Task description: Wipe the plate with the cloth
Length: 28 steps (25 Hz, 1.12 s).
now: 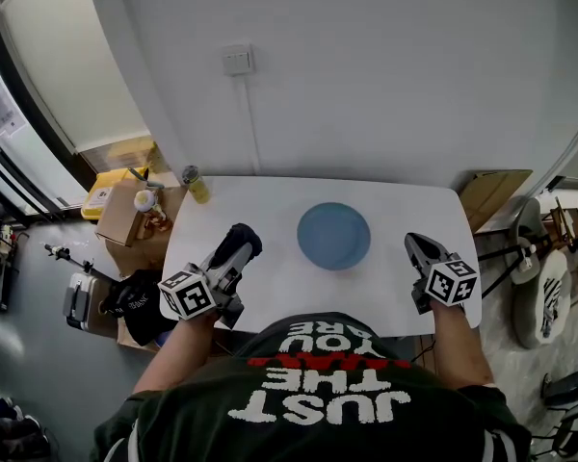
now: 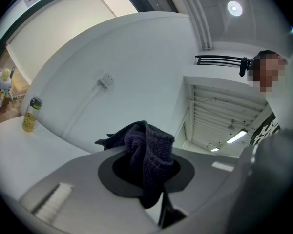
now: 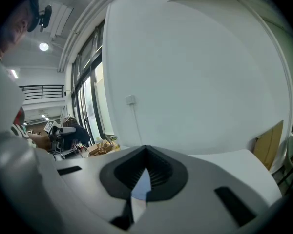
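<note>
A round blue plate (image 1: 334, 236) lies in the middle of the white table (image 1: 270, 205). To its left my left gripper (image 1: 243, 242) is shut on a dark cloth (image 1: 241, 240), which bunches out past the jaw tips. In the left gripper view the dark cloth (image 2: 147, 155) fills the gap between the jaws. My right gripper (image 1: 416, 245) hovers over the table to the right of the plate, shut and with nothing in it. In the right gripper view its jaws (image 3: 145, 167) meet at the tips, and a sliver of the blue plate (image 3: 141, 186) shows behind them.
A yellow bottle (image 1: 197, 185) stands at the table's far left corner, also seen as the yellow bottle (image 2: 31, 114). Cardboard boxes (image 1: 125, 210) with small items stand on the floor to the left. A wall (image 1: 366, 75) with a socket (image 1: 237, 60) runs behind the table.
</note>
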Each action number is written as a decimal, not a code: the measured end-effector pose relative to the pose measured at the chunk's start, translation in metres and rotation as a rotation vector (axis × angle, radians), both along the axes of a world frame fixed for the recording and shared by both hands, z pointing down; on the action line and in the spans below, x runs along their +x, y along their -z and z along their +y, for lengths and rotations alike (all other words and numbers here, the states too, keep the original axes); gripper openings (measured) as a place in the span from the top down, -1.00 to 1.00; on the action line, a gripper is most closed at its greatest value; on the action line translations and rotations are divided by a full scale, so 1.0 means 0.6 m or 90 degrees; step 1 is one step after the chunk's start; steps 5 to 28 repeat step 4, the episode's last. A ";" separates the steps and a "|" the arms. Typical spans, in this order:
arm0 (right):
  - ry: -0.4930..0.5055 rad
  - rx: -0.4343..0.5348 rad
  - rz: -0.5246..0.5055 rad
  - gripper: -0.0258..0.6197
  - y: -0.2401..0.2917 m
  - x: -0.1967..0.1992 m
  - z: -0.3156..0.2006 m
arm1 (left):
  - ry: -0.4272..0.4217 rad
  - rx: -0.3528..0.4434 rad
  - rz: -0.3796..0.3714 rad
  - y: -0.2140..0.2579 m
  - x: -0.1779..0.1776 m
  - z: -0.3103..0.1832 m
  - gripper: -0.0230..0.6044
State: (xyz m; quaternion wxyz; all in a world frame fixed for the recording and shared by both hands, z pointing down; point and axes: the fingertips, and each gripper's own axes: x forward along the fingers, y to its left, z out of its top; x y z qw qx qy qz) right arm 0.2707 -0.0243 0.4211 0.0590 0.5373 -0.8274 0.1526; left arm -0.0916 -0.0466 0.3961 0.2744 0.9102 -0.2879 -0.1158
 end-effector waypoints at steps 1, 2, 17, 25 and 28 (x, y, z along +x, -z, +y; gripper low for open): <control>0.001 0.000 0.000 0.91 -0.001 -0.001 0.000 | 0.000 0.000 0.000 -0.001 0.000 0.000 0.76; 0.001 -0.001 0.000 0.91 -0.002 -0.002 0.000 | 0.000 0.000 -0.001 -0.001 -0.001 -0.001 0.76; 0.002 -0.002 0.001 0.91 -0.003 -0.004 0.000 | -0.001 0.000 -0.002 -0.002 -0.002 -0.002 0.76; 0.002 -0.002 0.001 0.91 -0.003 -0.004 0.000 | -0.001 0.000 -0.002 -0.002 -0.002 -0.002 0.76; 0.002 -0.002 0.001 0.91 -0.003 -0.004 0.000 | -0.001 0.000 -0.002 -0.002 -0.002 -0.002 0.76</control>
